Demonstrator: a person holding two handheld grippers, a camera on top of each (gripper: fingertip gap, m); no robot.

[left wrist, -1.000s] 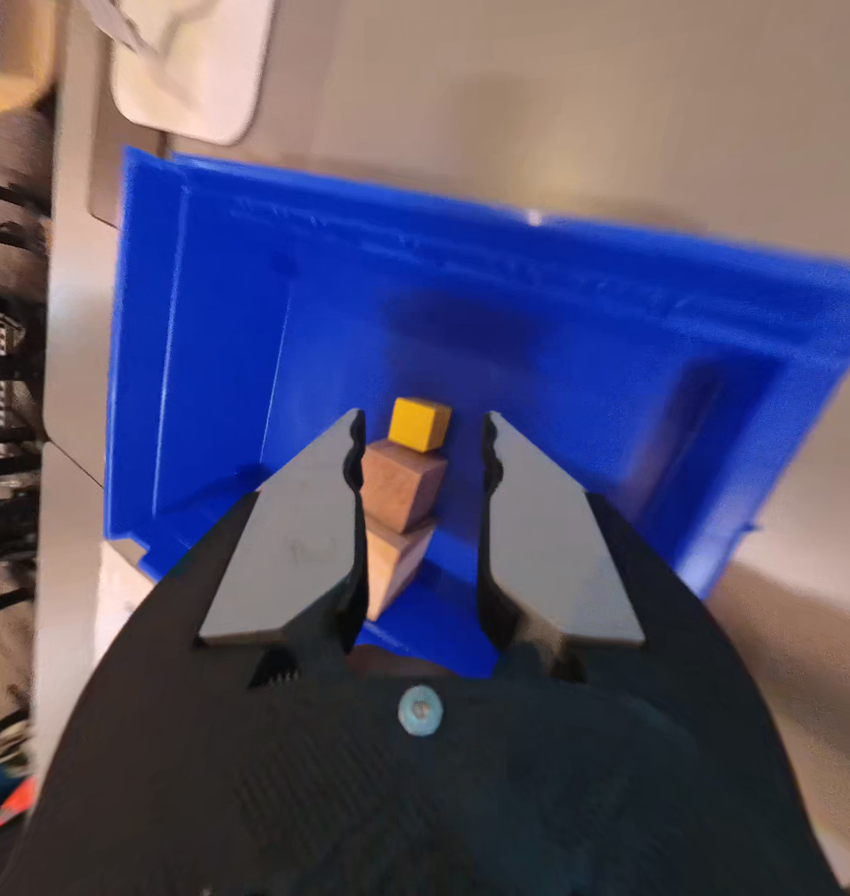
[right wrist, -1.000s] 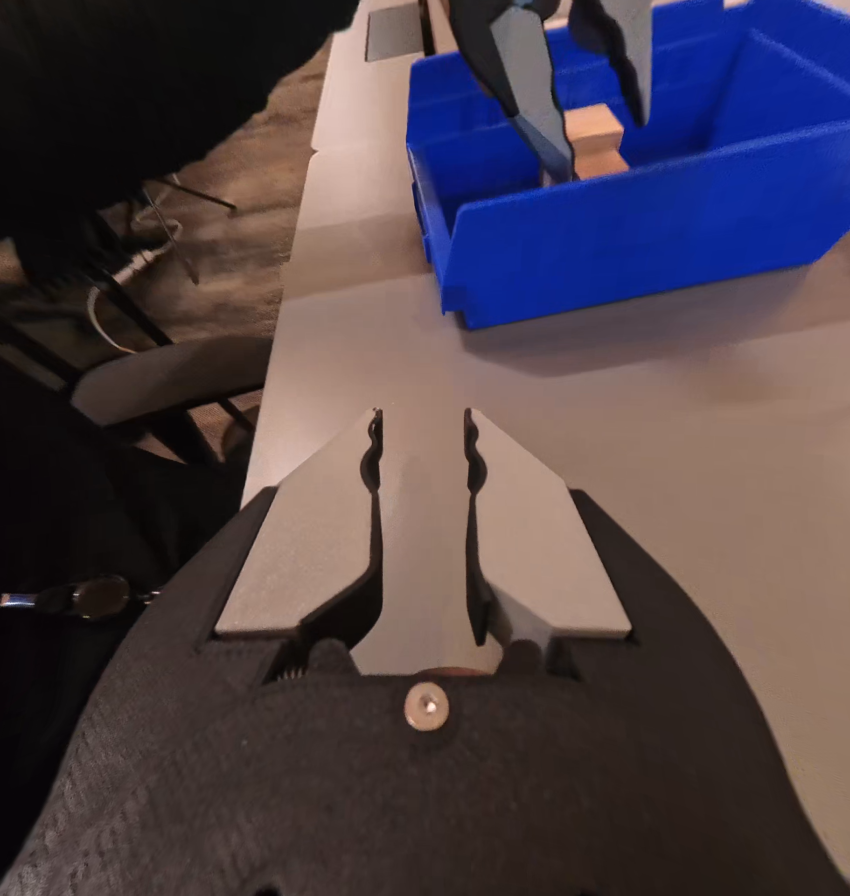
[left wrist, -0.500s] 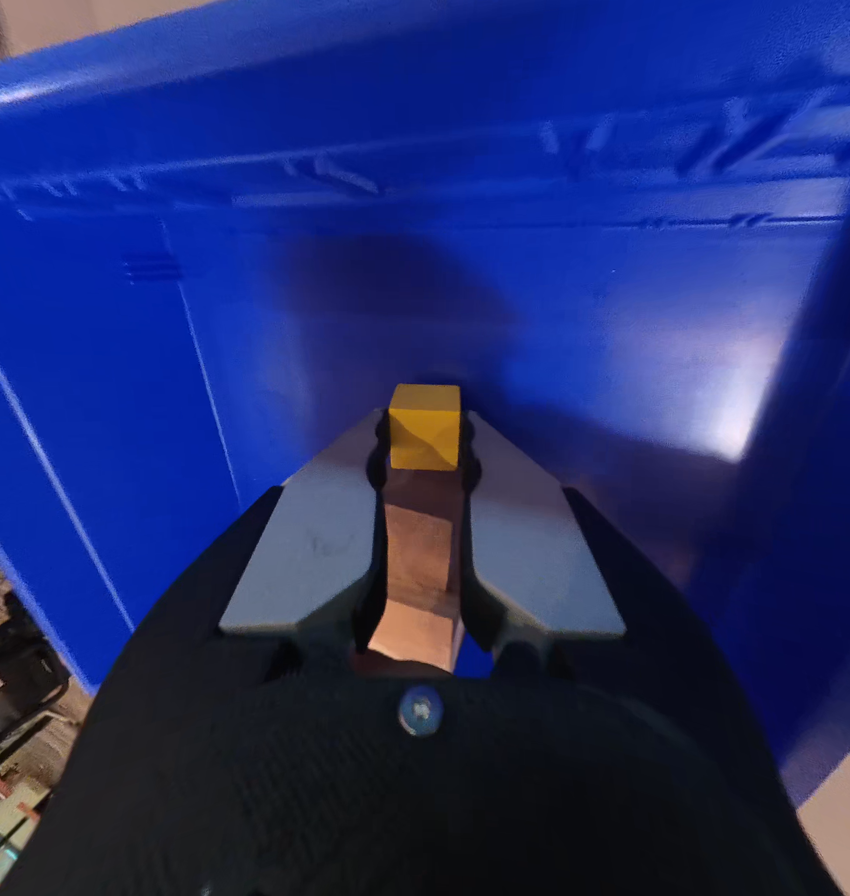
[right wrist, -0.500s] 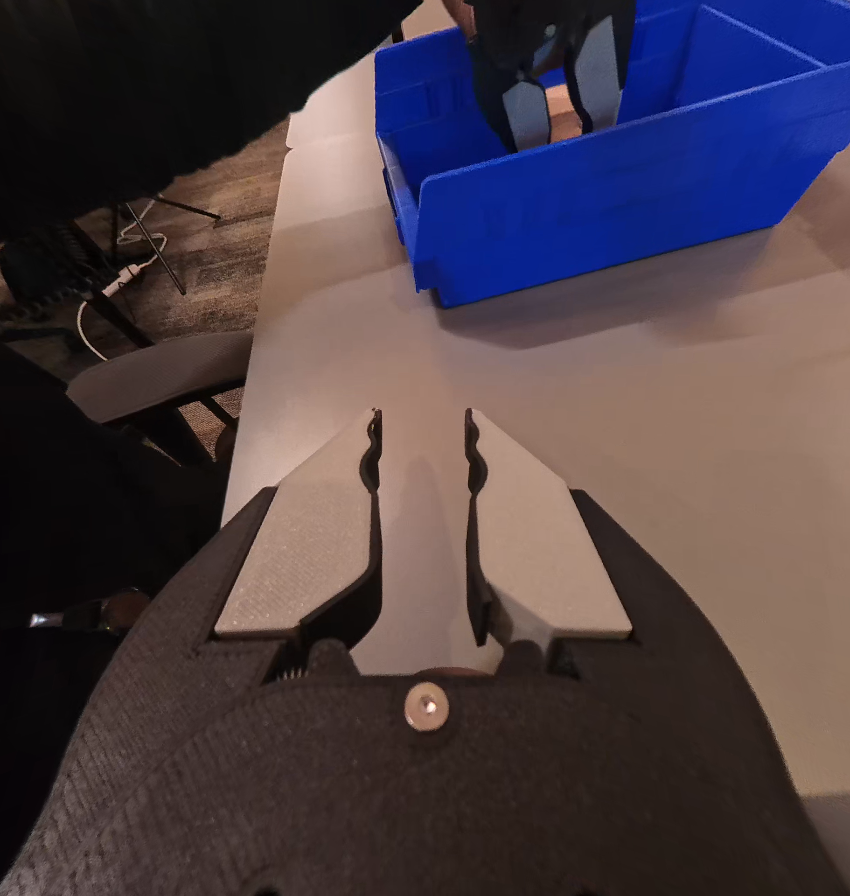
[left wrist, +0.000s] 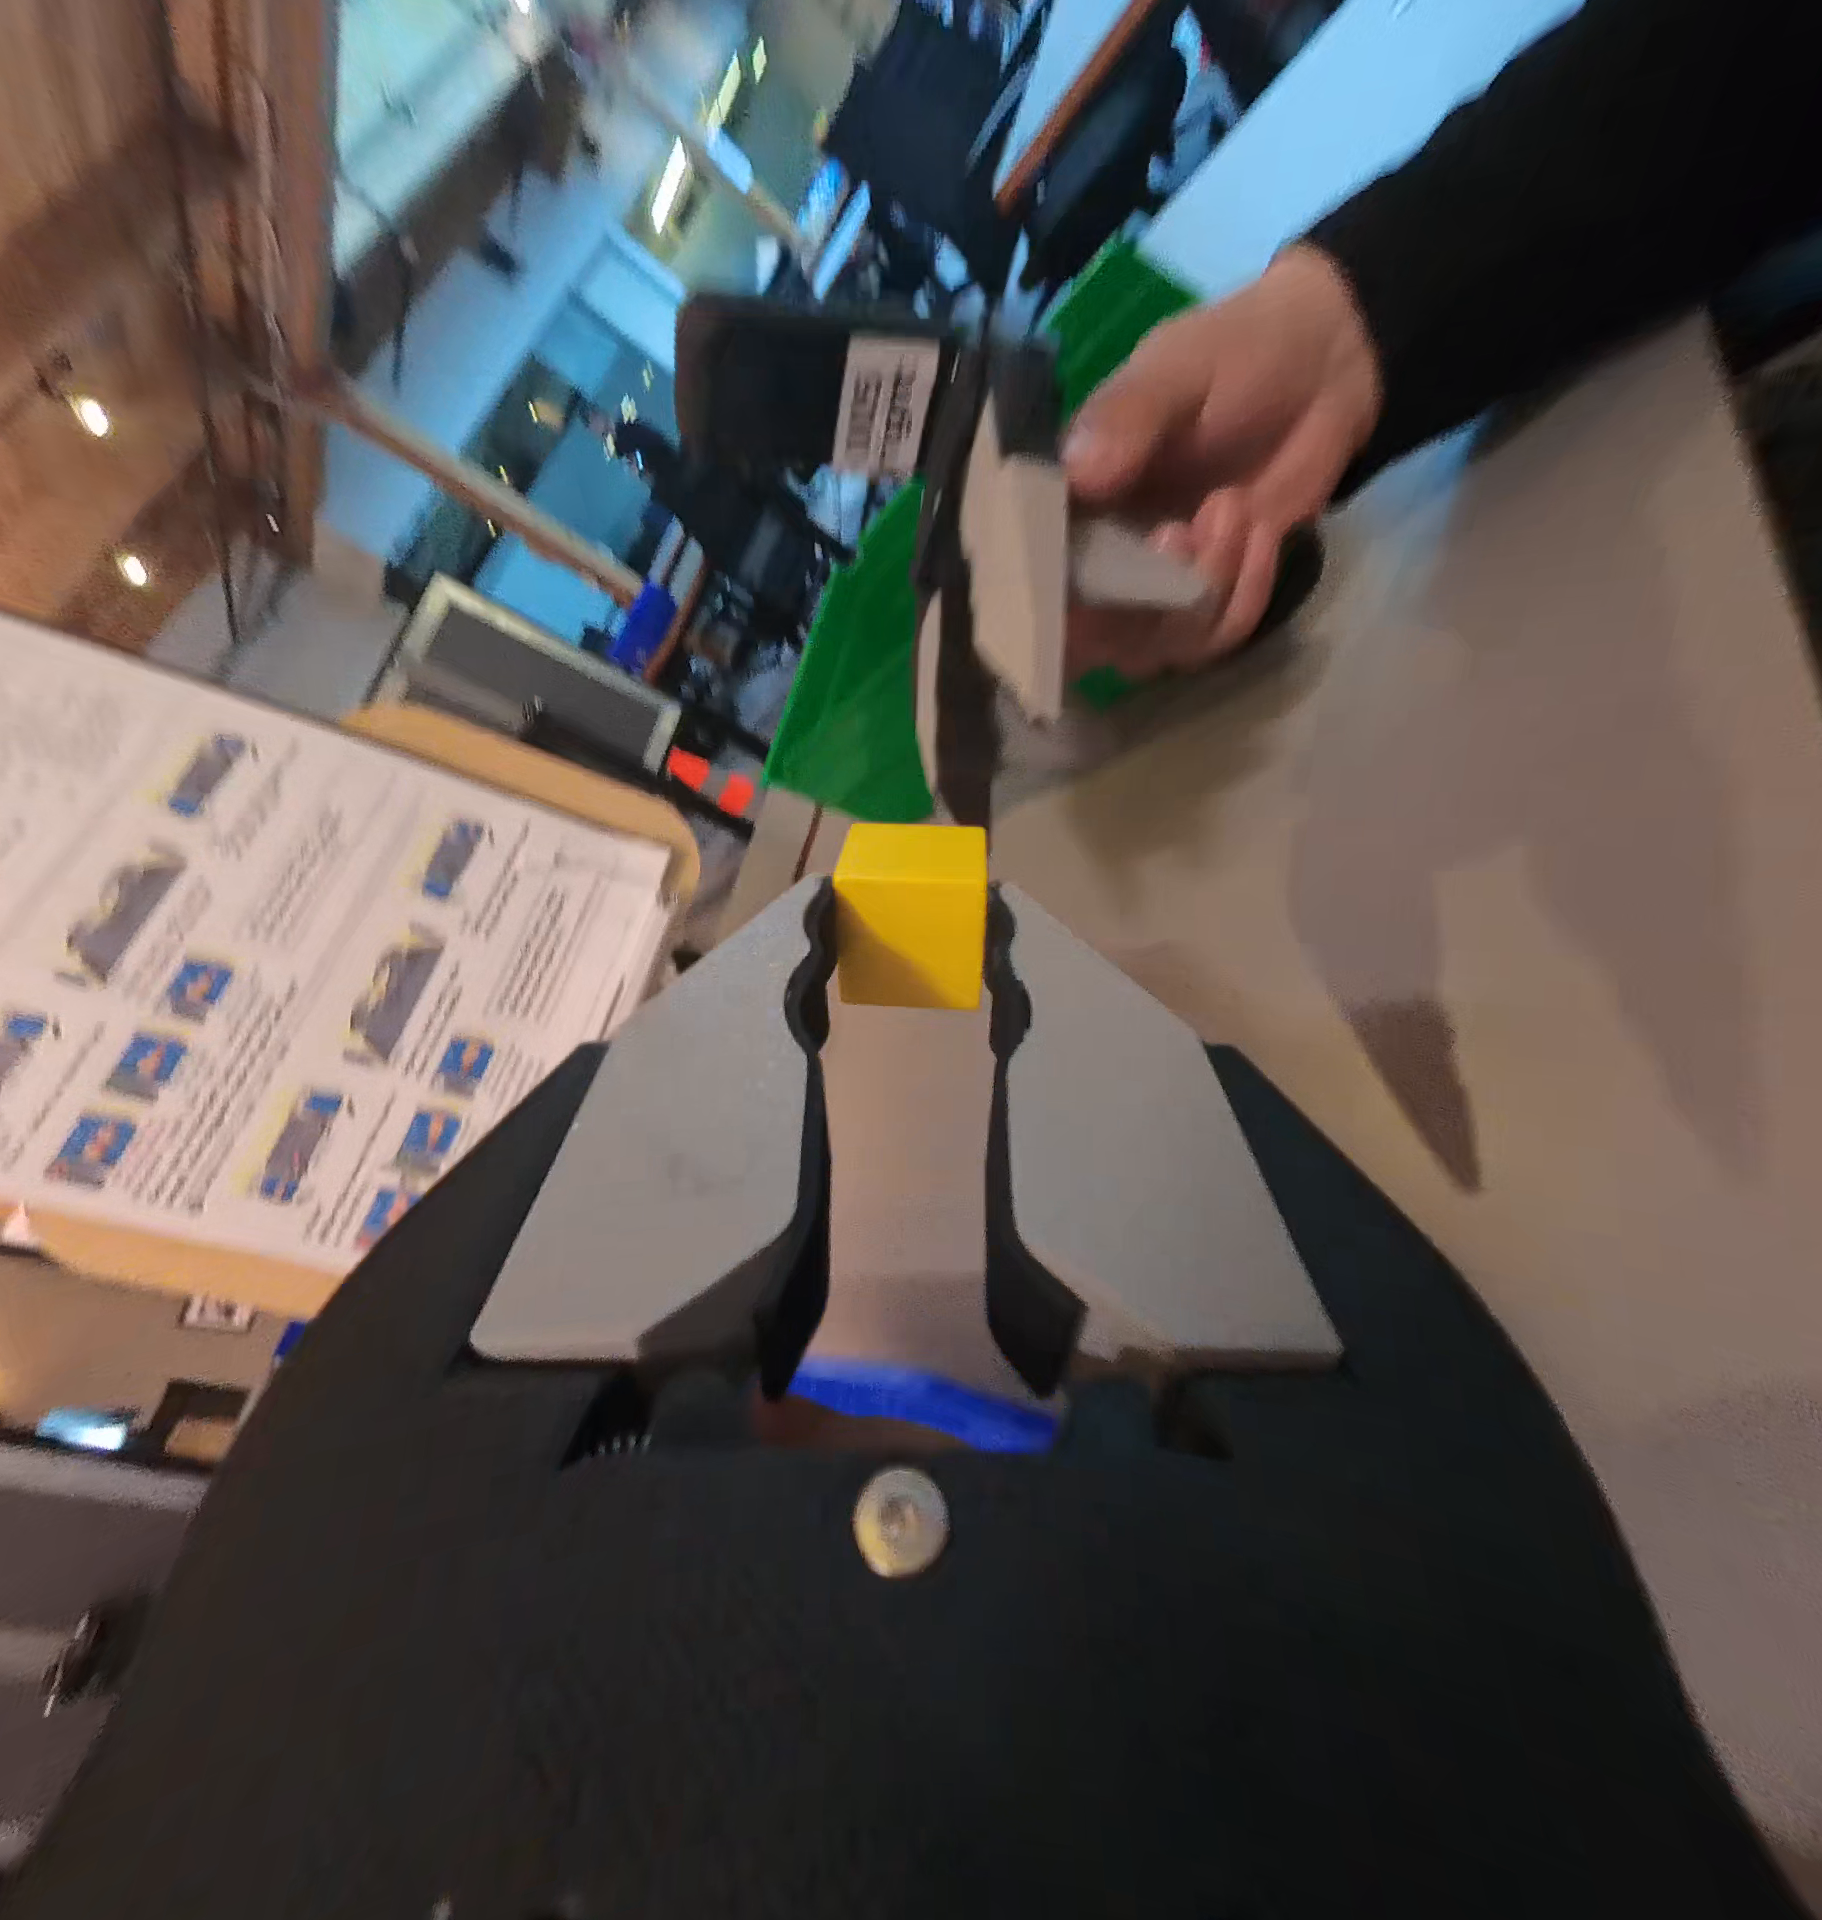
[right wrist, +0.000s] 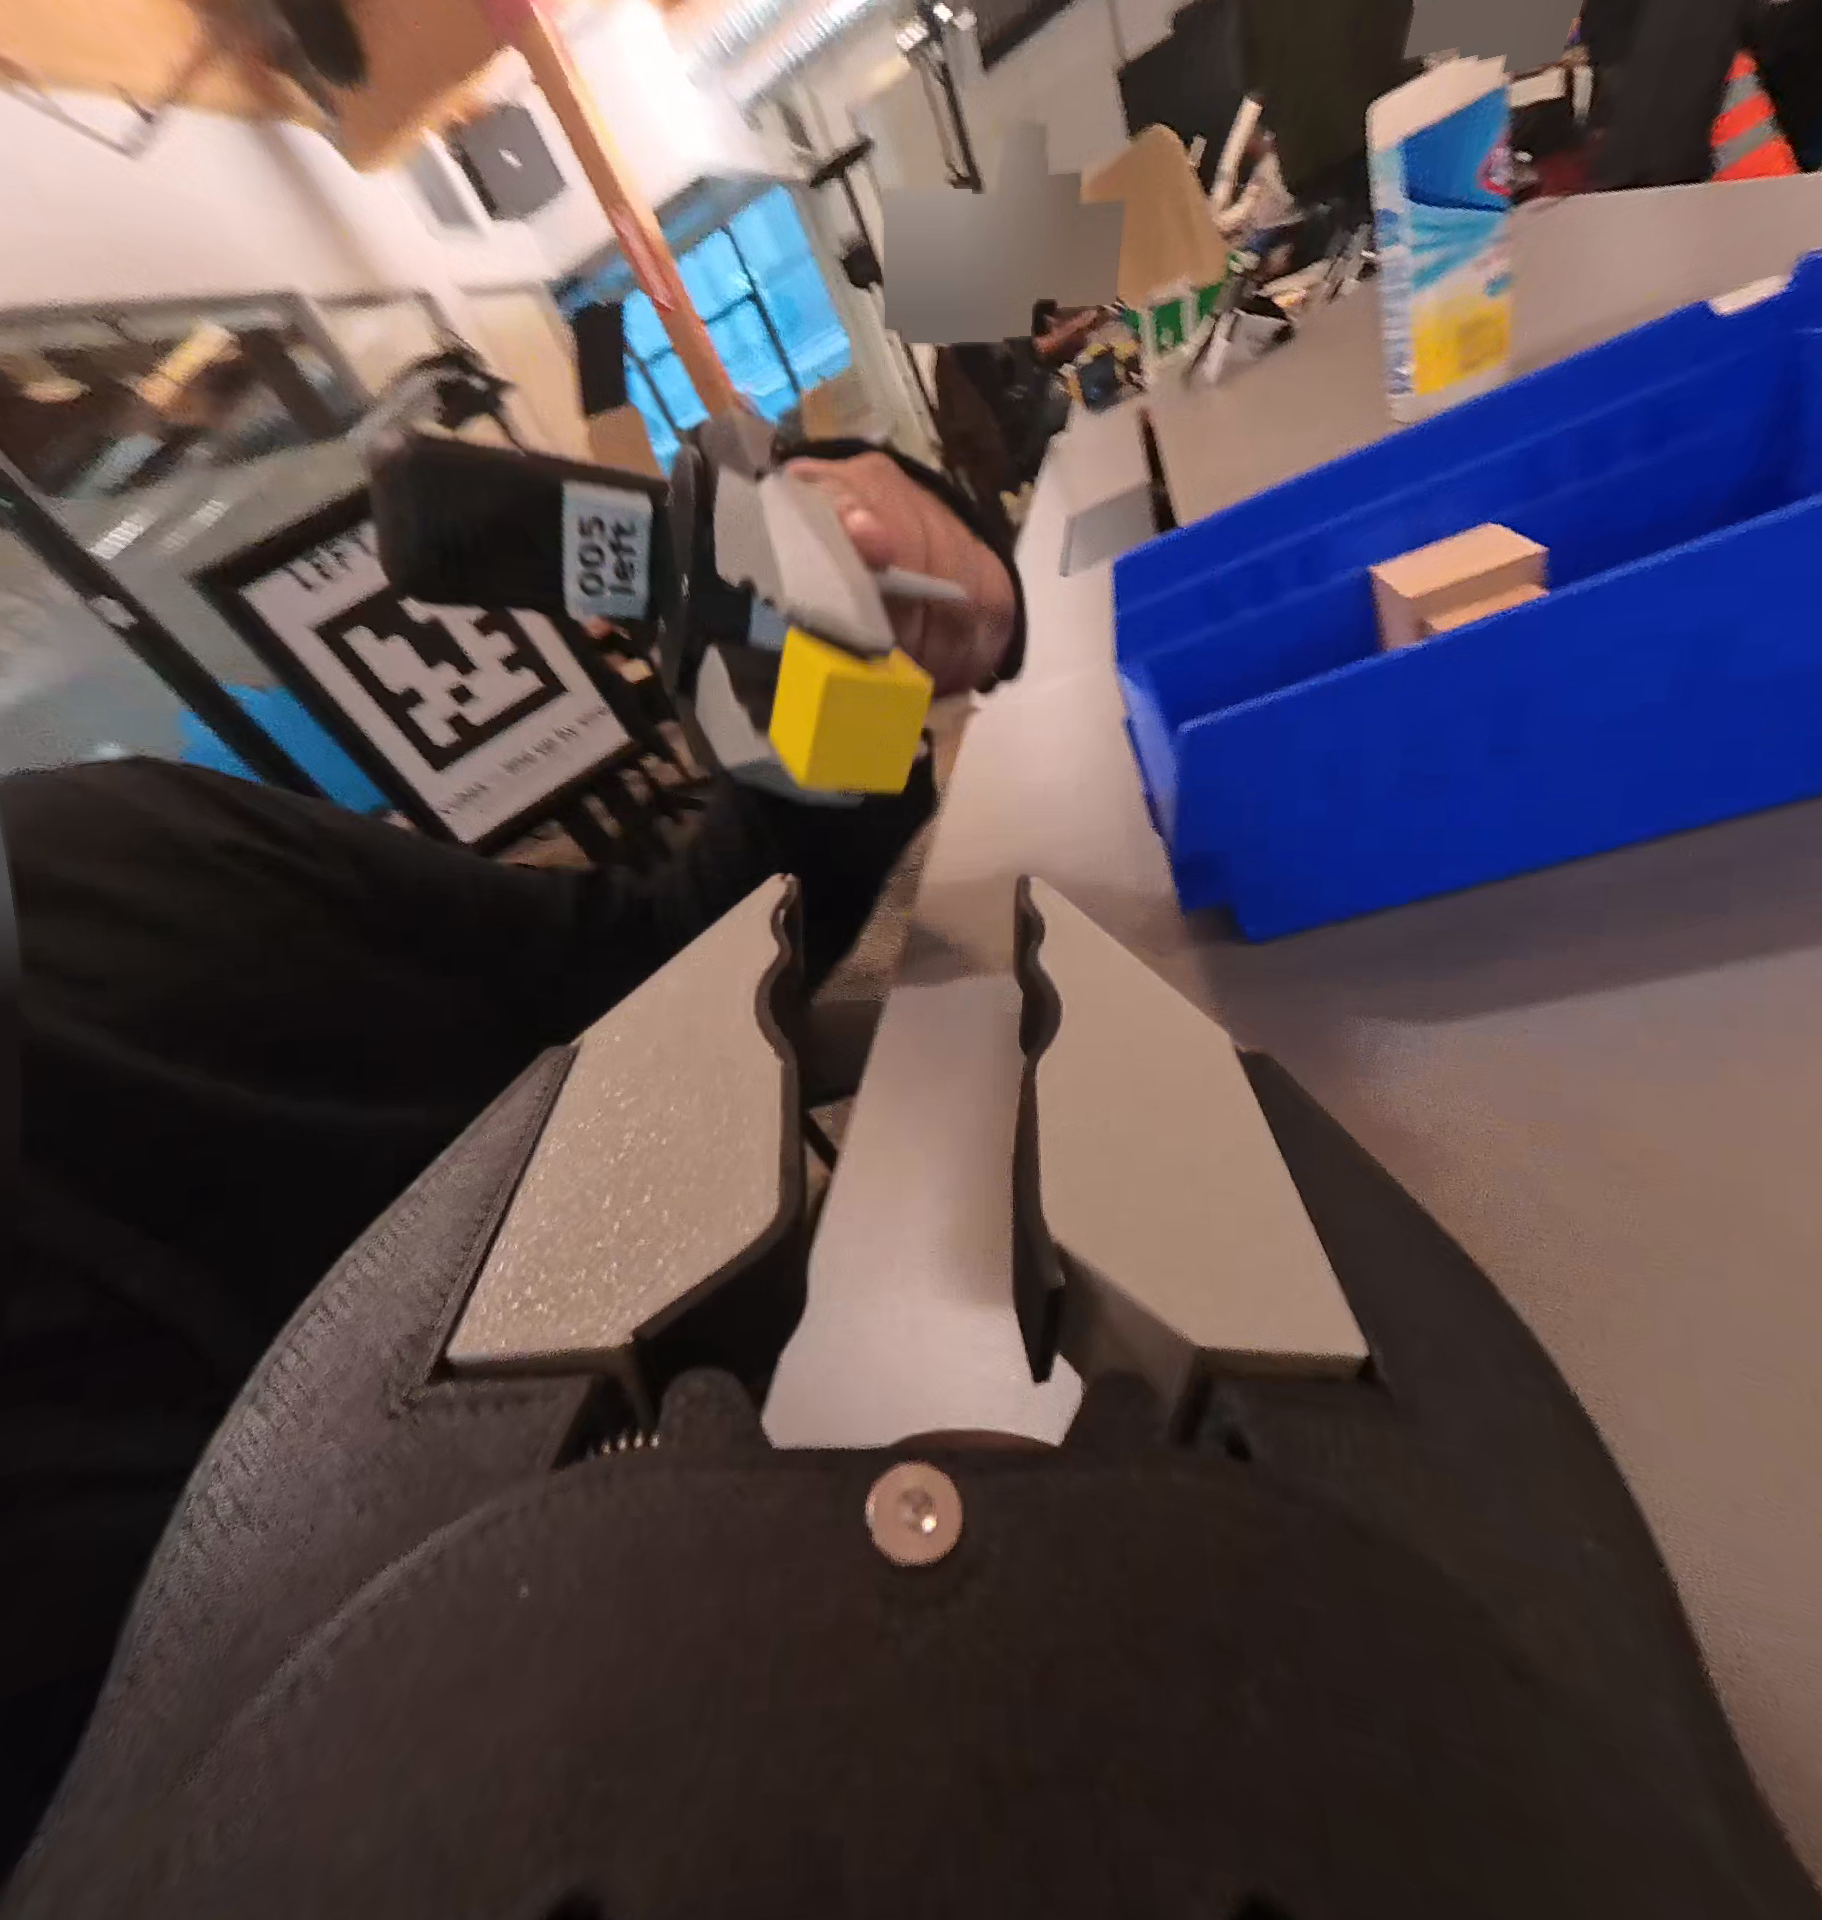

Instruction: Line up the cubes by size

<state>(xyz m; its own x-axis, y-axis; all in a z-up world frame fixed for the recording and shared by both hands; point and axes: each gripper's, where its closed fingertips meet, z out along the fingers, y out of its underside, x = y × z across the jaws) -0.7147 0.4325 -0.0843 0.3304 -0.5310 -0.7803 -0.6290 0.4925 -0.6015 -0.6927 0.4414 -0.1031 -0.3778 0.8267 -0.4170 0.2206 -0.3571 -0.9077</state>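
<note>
Left wrist view, centre: left gripper [left wrist: 909,925] pinches the yellow cube [left wrist: 909,920] by opposite flat faces, above the worktop [left wrist: 1509,935]. Likely light, rigid, smooth, so grip squarely. Right gripper [right wrist: 907,935] is spread, empty; wooden cubes [right wrist: 1458,587] sit in the blue bin [right wrist: 1509,748], upper right.

Grey tabletop [right wrist: 1509,1195] in a busy open workshop, blue-lit windows [right wrist: 761,281] behind, wood-panelled wall [left wrist: 107,260] with small ceiling lights [left wrist: 91,418], white illustrated poster board [left wrist: 263,987], large black-and-white marker board [right wrist: 450,665], green sheet [left wrist: 865,707], cluttered desks far off, all somewhat blurred
</note>
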